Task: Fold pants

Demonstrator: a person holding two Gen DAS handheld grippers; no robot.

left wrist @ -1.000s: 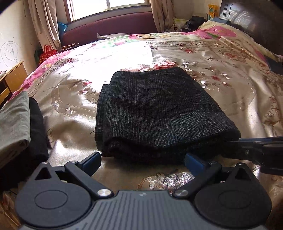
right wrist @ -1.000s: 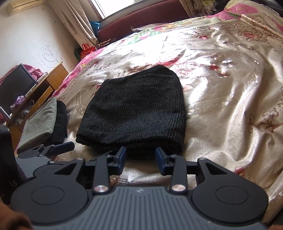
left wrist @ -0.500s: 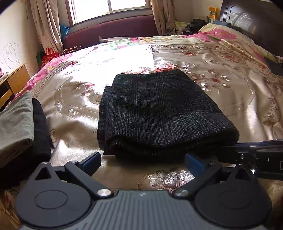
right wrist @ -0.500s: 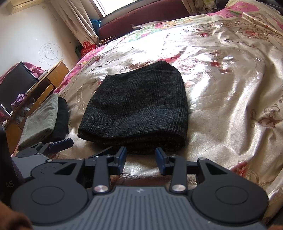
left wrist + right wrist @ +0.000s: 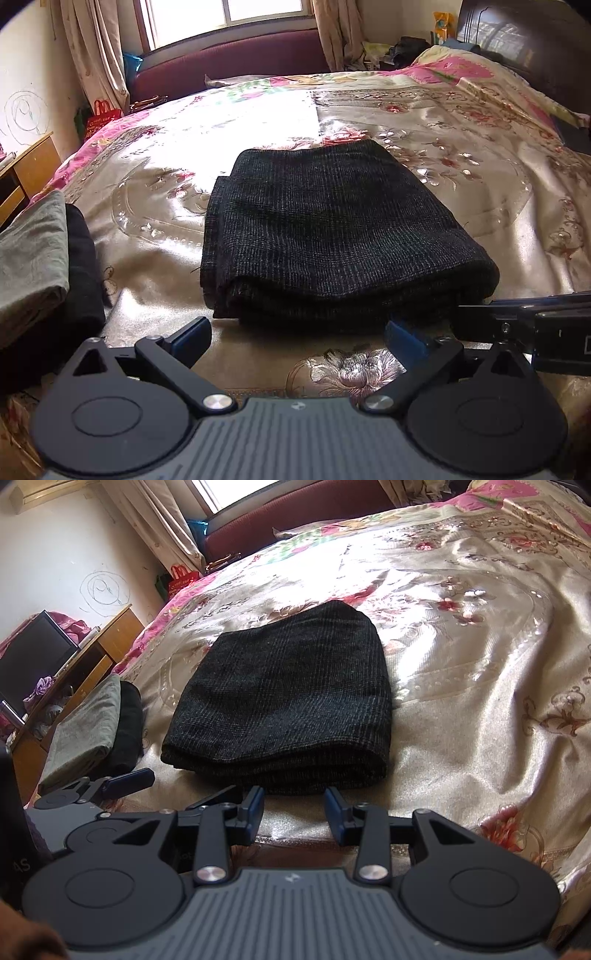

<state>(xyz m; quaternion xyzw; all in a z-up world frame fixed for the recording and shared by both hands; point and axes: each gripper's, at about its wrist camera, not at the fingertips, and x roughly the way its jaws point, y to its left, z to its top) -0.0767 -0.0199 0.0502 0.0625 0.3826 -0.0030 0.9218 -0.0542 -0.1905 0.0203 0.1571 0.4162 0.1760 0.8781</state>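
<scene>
Dark charcoal pants lie folded in a thick rectangle on the floral satin bedspread; they also show in the right wrist view. My left gripper is open and empty, just short of the stack's near edge. My right gripper is open and empty, also just short of the near edge, with its fingers closer together. The right gripper's body shows at the right in the left wrist view. The left gripper's finger shows in the right wrist view.
A pile of folded clothes, grey on black, lies at the bed's left edge, also in the right wrist view. A wooden desk with a monitor stands left of the bed. A dark headboard is at far right.
Both grippers have drawn back slightly from the folded pants and risen a little. The pants have not moved.
</scene>
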